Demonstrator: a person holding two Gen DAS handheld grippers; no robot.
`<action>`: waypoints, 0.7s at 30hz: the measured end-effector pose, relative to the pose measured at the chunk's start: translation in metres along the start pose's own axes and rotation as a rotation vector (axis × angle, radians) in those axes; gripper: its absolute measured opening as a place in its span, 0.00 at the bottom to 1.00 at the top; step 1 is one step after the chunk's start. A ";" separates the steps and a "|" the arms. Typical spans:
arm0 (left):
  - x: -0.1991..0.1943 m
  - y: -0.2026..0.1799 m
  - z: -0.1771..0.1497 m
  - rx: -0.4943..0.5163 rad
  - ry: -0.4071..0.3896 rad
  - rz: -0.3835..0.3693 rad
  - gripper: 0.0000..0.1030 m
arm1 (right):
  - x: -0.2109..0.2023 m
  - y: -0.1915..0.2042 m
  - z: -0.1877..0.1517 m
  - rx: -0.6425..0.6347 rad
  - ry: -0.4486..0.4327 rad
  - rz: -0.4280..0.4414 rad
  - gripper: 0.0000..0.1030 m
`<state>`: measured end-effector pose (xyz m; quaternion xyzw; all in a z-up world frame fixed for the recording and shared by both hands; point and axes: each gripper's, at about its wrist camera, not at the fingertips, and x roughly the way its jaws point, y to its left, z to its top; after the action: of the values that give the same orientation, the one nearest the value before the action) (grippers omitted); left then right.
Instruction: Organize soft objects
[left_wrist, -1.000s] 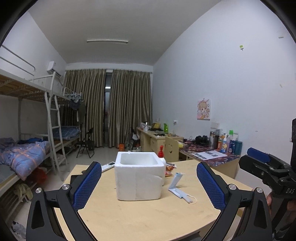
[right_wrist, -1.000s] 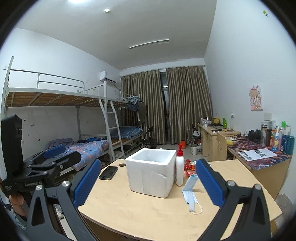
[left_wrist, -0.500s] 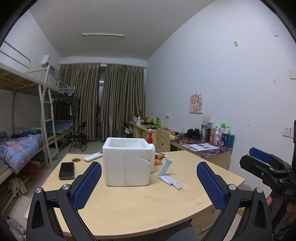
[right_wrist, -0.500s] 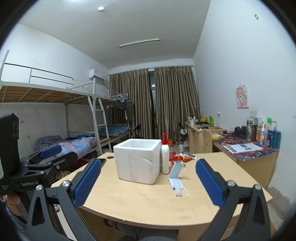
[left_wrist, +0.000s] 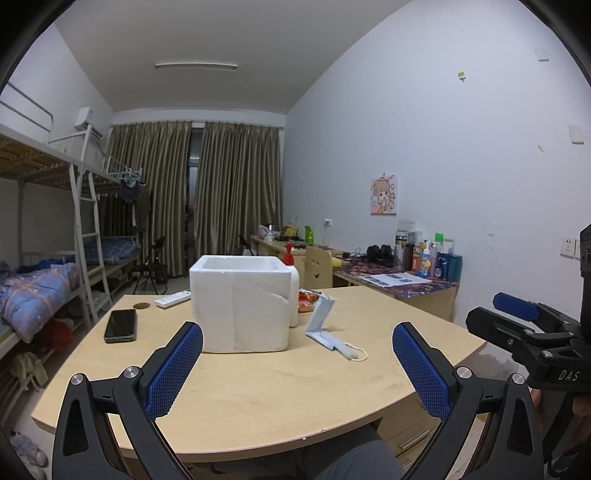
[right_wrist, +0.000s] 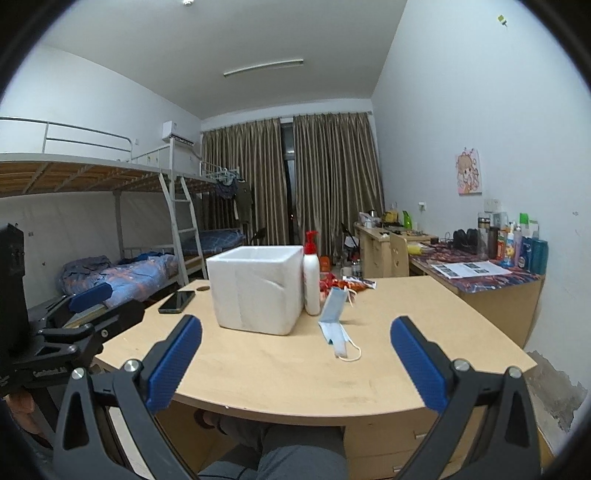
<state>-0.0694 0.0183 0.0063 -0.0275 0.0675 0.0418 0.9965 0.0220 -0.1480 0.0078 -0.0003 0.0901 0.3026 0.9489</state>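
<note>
A white foam box (left_wrist: 240, 304) (right_wrist: 256, 288) stands open-topped in the middle of the wooden table (left_wrist: 258, 391) (right_wrist: 280, 373). Just right of it a light blue face mask (left_wrist: 325, 325) (right_wrist: 336, 317) lies folded, one half propped up, its ear loop trailing toward me. My left gripper (left_wrist: 297, 363) is held open above the table's near edge, nothing between its blue pads. My right gripper (right_wrist: 295, 356) is open too, back from the near edge, facing box and mask. Each gripper shows at the side of the other's view.
A white pump bottle with a red top (right_wrist: 311, 277) stands against the box's right side, red snack packets (right_wrist: 347, 284) behind it. A black phone (left_wrist: 120, 325) and a white remote (left_wrist: 173, 299) lie left of the box. Bunk beds stand left, cluttered desks right.
Both grippers have pulled back and lowered: the table's near edge and my lap are now in view, and the box and mask look farther off. Both stay open.
</note>
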 end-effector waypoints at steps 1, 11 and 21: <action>0.001 0.001 -0.001 -0.002 -0.001 -0.001 1.00 | 0.001 -0.001 -0.002 0.002 0.003 -0.001 1.00; 0.035 -0.002 -0.021 0.008 0.051 -0.025 1.00 | 0.028 -0.013 -0.021 0.017 0.071 -0.033 1.00; 0.074 -0.008 -0.033 0.021 0.106 -0.011 1.00 | 0.046 -0.037 -0.031 0.060 0.123 -0.050 1.00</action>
<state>0.0005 0.0138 -0.0363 -0.0194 0.1203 0.0342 0.9920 0.0747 -0.1530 -0.0321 0.0075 0.1572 0.2754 0.9484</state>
